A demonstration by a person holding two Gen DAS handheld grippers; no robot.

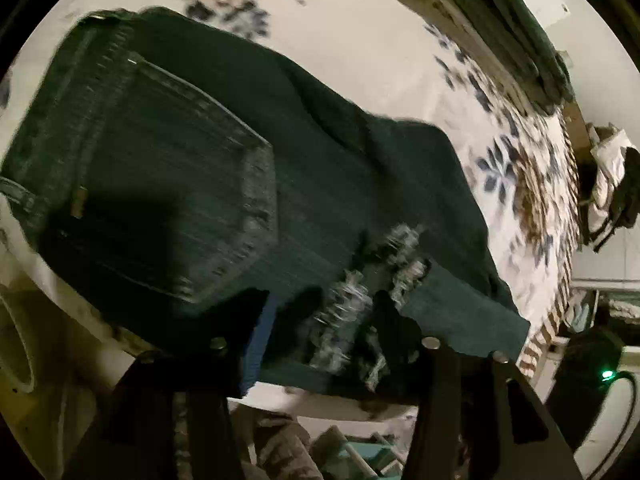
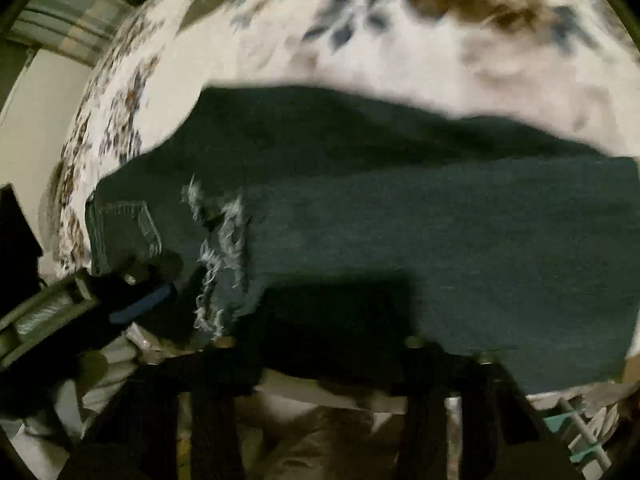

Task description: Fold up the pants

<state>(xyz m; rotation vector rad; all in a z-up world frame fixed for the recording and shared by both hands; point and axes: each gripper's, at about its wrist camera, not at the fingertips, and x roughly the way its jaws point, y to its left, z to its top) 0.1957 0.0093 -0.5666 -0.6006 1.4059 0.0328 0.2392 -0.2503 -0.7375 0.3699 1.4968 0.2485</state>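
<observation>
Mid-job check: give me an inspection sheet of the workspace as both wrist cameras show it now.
Surface: bed with floral sheet, white with blue and brown flowers.
Job's things: dark jeans lie on the sheet, back pocket up, frayed hem folded over near the pocket.
Clutter: dark clothing at the far bed edge.
Grippers: left tool open over the frayed hem; right tool over the leg fabric, grip hidden in shadow and blur.
Cables: dark cable beside a green light.
Surroundings: white wall; items on the floor, too blurred to name.
</observation>
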